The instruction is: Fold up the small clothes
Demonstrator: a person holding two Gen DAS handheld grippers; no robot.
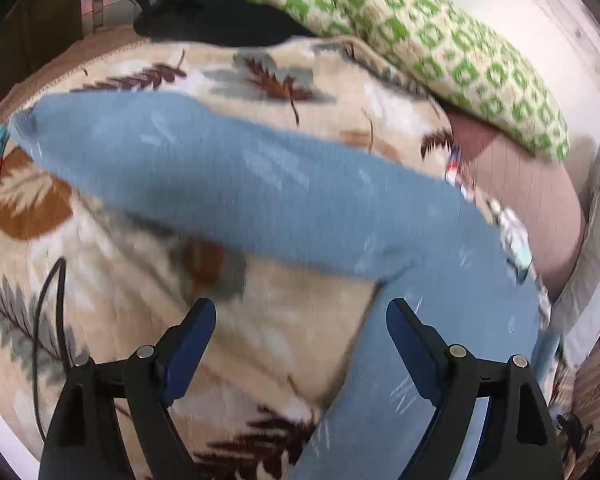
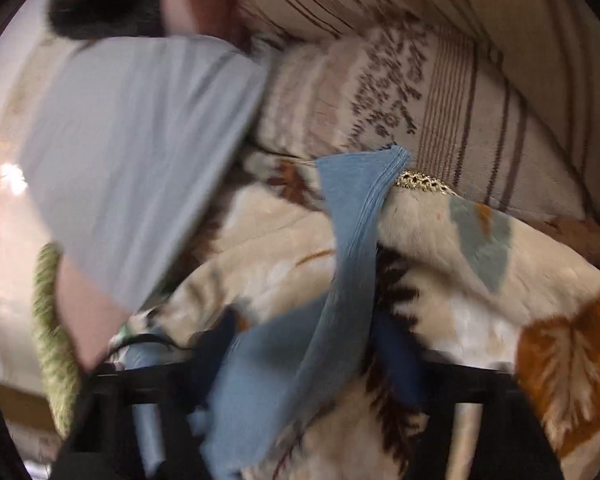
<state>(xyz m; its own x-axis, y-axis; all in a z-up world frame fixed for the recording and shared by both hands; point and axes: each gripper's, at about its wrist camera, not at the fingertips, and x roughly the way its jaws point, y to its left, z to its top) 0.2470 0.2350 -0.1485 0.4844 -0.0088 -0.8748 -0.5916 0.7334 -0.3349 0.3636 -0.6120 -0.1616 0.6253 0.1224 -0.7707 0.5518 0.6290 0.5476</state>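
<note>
Across the leaf-print blanket [image 1: 112,332] that covers the bed, the blue garment [image 1: 236,192] lies stretched as a long band, running from about ten o'clock to four o'clock in the left wrist view and then bending down toward six. At the bottom of that view the left gripper [image 1: 300,308] stands spread wide with nothing between its fingers; its right finger hangs over the blue cloth near five o'clock, its left finger over bare blanket near seven. A green-patterned pillow [image 1: 420,44] rests at one o'clock, well apart from the work. In the right wrist view the right gripper [image 2: 304,344] looks pinched on a hemmed edge of the same garment, which rises from the fingers toward twelve o'clock; blur hides the pads, so that grip is a judgement. A pale grey cloth [image 2: 136,160] hangs at ten o'clock. The step in hand seems to be carrying one end over for a fold. To do it well, I would keep the held edge taut and low, bring the spread gripper down on the opposite edge before lifting, and lay the hem square on the band beneath so no wrinkle is trapped.
</note>
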